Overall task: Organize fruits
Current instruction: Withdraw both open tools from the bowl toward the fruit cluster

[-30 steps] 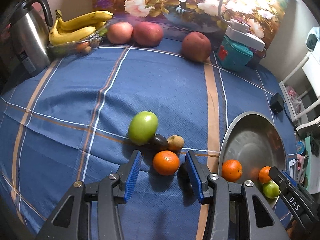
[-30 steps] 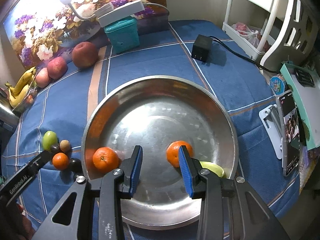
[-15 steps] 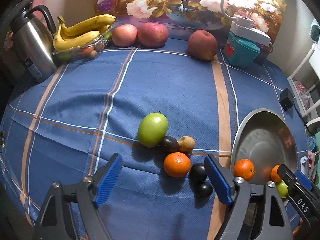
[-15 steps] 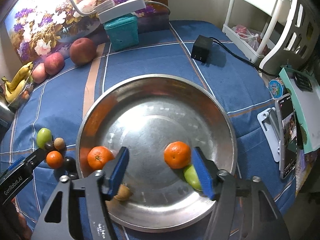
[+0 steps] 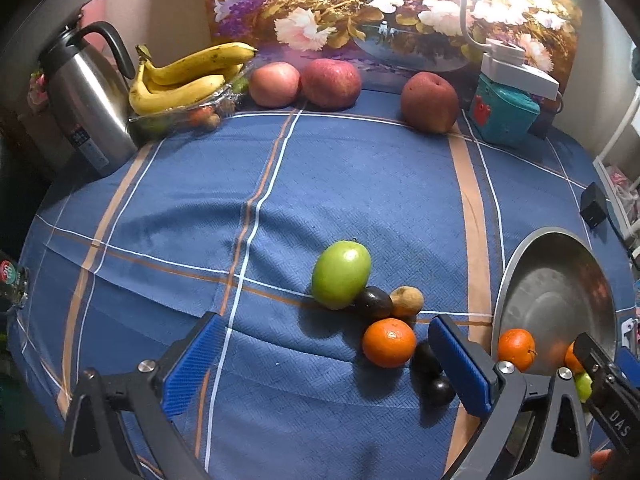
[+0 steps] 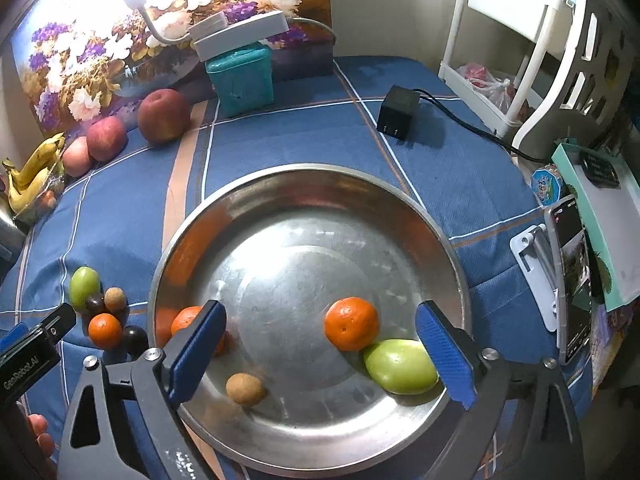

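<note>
A steel bowl (image 6: 400, 200) holds two oranges (image 6: 351, 329), a green fruit (image 6: 400, 366) and a small brown fruit (image 6: 245, 389). My right gripper (image 6: 320, 360) is open and empty, low over the bowl's near half. On the blue cloth left of the bowl lies a cluster: a green fruit (image 5: 341, 274), an orange (image 5: 389, 342), a brown fruit (image 5: 406, 301) and dark plums (image 5: 374, 301). My left gripper (image 5: 326, 364) is open and empty, just short of the orange. The bowl shows at the right of the left wrist view (image 5: 560, 280).
Three red apples (image 5: 331, 83), bananas on a tray (image 5: 188, 76) and a steel kettle (image 5: 86, 100) stand along the back. A teal box with a lamp (image 5: 506, 114), a black charger (image 6: 398, 114), a phone on a stand (image 6: 570, 280) and a white rack (image 6: 520, 60) sit to the right.
Both grippers have opened wide and drawn back a little. A small brown fruit now lies in the bowl under the right gripper. The cluster on the cloth has not moved.
</note>
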A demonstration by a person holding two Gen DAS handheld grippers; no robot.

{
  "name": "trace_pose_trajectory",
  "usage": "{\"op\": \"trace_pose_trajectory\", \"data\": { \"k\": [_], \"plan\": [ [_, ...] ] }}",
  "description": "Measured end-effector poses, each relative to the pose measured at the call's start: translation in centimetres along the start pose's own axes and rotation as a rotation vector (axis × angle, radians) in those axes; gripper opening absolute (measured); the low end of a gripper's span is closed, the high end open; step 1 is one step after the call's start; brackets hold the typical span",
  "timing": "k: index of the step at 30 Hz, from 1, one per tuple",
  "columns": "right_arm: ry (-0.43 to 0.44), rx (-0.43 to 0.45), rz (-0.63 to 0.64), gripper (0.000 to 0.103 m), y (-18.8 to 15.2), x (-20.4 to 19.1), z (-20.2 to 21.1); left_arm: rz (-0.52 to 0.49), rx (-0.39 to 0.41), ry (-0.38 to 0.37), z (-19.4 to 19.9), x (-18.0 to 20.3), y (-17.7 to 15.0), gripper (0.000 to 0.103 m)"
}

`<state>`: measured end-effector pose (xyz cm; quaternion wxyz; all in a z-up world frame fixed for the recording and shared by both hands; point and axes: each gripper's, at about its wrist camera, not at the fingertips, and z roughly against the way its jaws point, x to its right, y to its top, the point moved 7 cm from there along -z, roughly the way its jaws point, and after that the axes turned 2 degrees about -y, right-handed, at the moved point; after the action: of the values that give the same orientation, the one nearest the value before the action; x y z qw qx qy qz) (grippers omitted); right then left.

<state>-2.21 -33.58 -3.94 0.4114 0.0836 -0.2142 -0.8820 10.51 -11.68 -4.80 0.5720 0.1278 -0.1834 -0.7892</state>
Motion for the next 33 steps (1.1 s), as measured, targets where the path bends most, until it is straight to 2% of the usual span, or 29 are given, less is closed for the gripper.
{"op": "trace_pose_trajectory", "data": {
  "k": [8,12,16,25,28,33],
  "plan": [
    [0.021,-0.005,0.018,0.096,-0.2,-1.8,-0.2,-0.057,0.046,0.157,0.3,-0.9,0.4,0.103],
    [0.053,0.015,0.016,0.096,-0.2,-2.9,0.0,-0.034,0.061,0.177,0.7,-1.7,0.3,0.103],
    [0.059,0.039,0.018,0.096,-0.2,-3.8,0.5,-0.039,0.050,0.237,0.5,-2.7,0.1,0.103],
    [-0.001,0.092,0.029,0.096,-0.5,-5.0,1.8,-0.020,-0.043,0.198,-0.4,-3.7,-1.3,0.103],
    [-0.063,0.091,0.046,0.096,-0.9,-5.2,2.3,-0.022,-0.053,0.182,-0.2,-3.7,-1.6,0.103],
    [-0.034,0.082,0.058,0.096,-1.5,-5.9,2.7,0.000,-0.085,0.148,0.2,-4.1,-2.1,0.103]
  ]
}}
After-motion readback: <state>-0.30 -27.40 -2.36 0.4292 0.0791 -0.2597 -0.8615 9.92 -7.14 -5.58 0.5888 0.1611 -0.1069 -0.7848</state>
